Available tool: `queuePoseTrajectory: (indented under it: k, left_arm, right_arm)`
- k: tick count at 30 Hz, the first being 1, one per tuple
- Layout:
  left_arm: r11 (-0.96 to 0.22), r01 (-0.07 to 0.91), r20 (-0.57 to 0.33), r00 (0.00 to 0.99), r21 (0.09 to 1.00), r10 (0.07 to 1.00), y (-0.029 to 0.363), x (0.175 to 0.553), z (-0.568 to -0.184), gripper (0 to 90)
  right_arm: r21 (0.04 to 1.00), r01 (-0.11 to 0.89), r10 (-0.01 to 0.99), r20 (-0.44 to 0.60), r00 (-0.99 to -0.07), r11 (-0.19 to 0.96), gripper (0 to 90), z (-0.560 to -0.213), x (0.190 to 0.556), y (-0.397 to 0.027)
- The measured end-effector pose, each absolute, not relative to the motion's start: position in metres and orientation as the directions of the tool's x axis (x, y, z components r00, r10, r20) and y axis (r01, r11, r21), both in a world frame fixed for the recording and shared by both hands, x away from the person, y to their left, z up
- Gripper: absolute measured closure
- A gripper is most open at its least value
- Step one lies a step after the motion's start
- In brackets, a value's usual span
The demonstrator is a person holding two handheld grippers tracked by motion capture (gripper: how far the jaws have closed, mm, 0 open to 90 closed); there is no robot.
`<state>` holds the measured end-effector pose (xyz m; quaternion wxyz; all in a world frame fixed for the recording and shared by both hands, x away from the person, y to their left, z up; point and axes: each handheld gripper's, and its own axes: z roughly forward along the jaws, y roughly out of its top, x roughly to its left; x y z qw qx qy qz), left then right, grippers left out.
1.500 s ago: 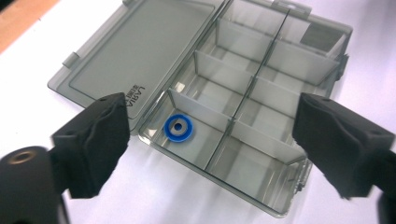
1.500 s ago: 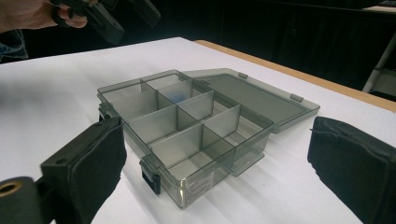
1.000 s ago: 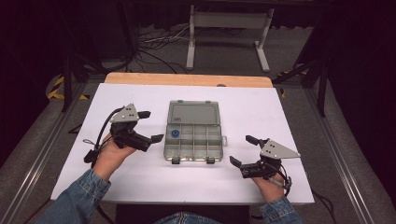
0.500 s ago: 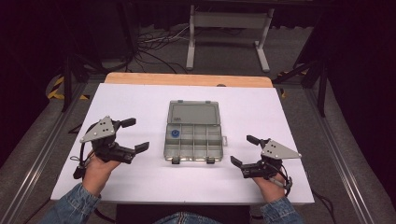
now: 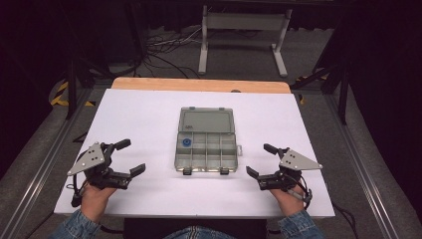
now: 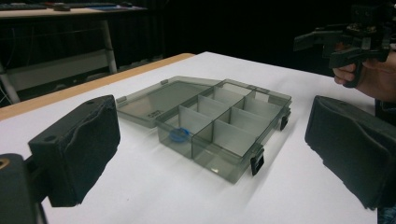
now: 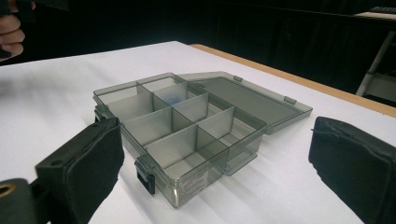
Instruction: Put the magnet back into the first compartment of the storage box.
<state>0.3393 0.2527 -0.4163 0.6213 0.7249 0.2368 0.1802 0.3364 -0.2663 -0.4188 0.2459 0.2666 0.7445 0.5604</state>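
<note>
Across the white rectangular tabletop (image 5: 149, 114) we rest both hands low, well apart from the translucent grey plastic compartment box (image 5: 205, 152) at centre, its lid folded flat toward twelve o'clock so every cell lies exposed. At eight o'clock our left gripper (image 5: 127, 158) sits with jaws spread wide and empty; at four o'clock our right gripper (image 5: 261, 160) likewise gapes, holding nothing. One small blue round piece (image 5: 186, 141) sits in the box's far ten-o'clock cell.

a white-topped table (image 5: 149, 119) with a wooden far edge is standing on grey floor (image 5: 30, 164), a white metal frame (image 5: 244, 35) and loose cables (image 5: 164, 50) are lying beyond it, and darkness is swallowing the surrounding room.
</note>
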Motion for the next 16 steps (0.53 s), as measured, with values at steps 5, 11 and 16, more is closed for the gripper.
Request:
queuePoseTrajectory:
  k: [5, 11, 16]
  left_arm:
    - [-0.073, 0.136, -0.070, 0.818, 0.988, 0.571, 0.263, 0.337, -0.431, 3.7]
    - [-0.111, 0.102, -0.021, 0.824, 0.988, 0.566, 0.264, 0.334, -0.433, 3.5]
    - [-0.131, 0.116, -0.021, 0.819, 0.985, 0.573, 0.263, 0.335, -0.435, 2.7]
  right_arm:
    - [0.966, 0.115, 0.671, -0.073, -0.738, 0.233, 3.8, -0.419, 0.336, -0.266]
    - [0.966, 0.111, 0.672, -0.076, -0.737, 0.232, 3.6, -0.420, 0.336, -0.266]
    - [0.969, 0.104, 0.672, -0.077, -0.736, 0.225, 3.5, -0.420, 0.336, -0.266]
